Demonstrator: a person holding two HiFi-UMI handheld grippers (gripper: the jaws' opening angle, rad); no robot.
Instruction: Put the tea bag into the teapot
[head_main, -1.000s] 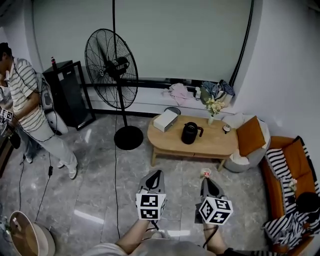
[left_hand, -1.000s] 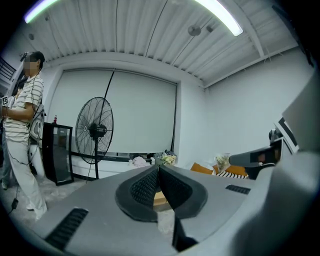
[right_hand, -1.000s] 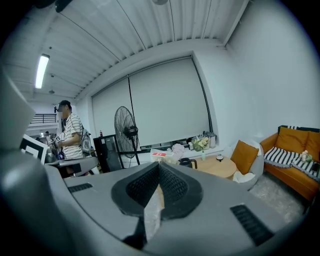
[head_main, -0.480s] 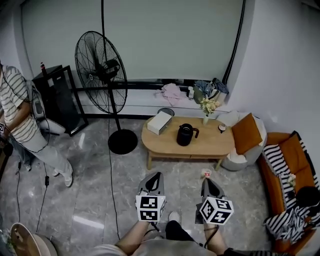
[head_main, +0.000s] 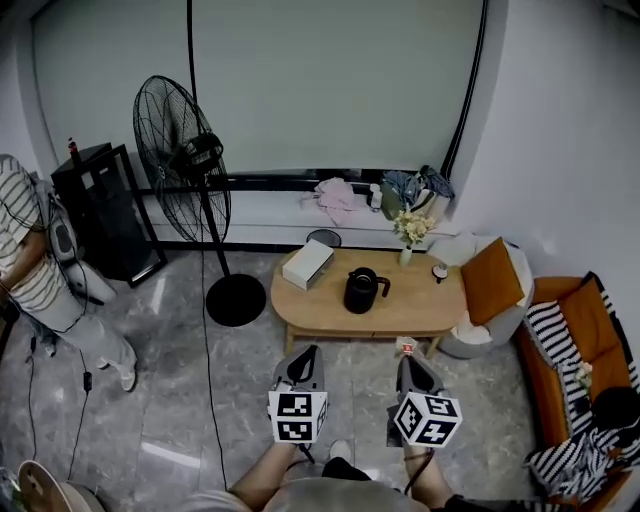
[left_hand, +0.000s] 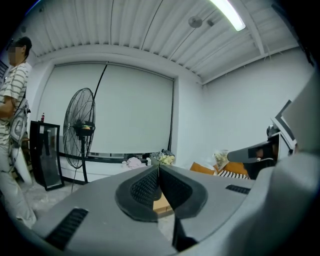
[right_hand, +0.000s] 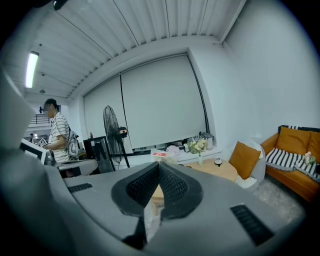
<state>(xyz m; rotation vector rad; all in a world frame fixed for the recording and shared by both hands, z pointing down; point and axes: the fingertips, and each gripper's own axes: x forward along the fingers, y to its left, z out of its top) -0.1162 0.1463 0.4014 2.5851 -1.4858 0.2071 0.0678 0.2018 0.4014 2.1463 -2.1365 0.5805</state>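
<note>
Holding the tea bag (head_main: 407, 346) is the right tongs (head_main: 408, 358), clamped shut on it. In the right gripper view a pale packet shows down between the pads, with a bit of red at the tips. I think that's the tag, but it's tiny, so don't quote me. The left tongs (head_main: 307, 356) are closed too, with nothing in them.

The teapot (head_main: 360, 290) is the black one on the oval wooden tabletop (head_main: 320, 308), at about 12 o'clock from the tongs and well apart from them. There's open floor (head_main: 250, 400) in between, so the bag is nowhere near the pot yet.

What could go wrong, as I see it:
- I can't tell from this far whether the lid is on. If it is, the left tongs would have to lift it first, and the smooth pot could slide or tip.
- The bag is light and only pinched, so a loose grip on the way over could drop it on the floor.
- A fan cable (head_main: 206, 360) runs across the floor at 9 o'clock, which is a trip hazard if the path drifts that way.

Other stuff around:
- A white box (head_main: 306, 264) sits at the pot's 10 o'clock.
- A flower vase (head_main: 408, 235) stands at its 1 o'clock, close enough to knock on a sloppy reach.
- A big standing fan (head_main: 180, 160) is at 10 o'clock.
- An orange cushion (head_main: 496, 280) and a sofa (head_main: 575, 335) are off at 2 to 3 o'clock.
- A person in a striped shirt (head_main: 20, 250) stands way out at 9 o'clock.
</note>
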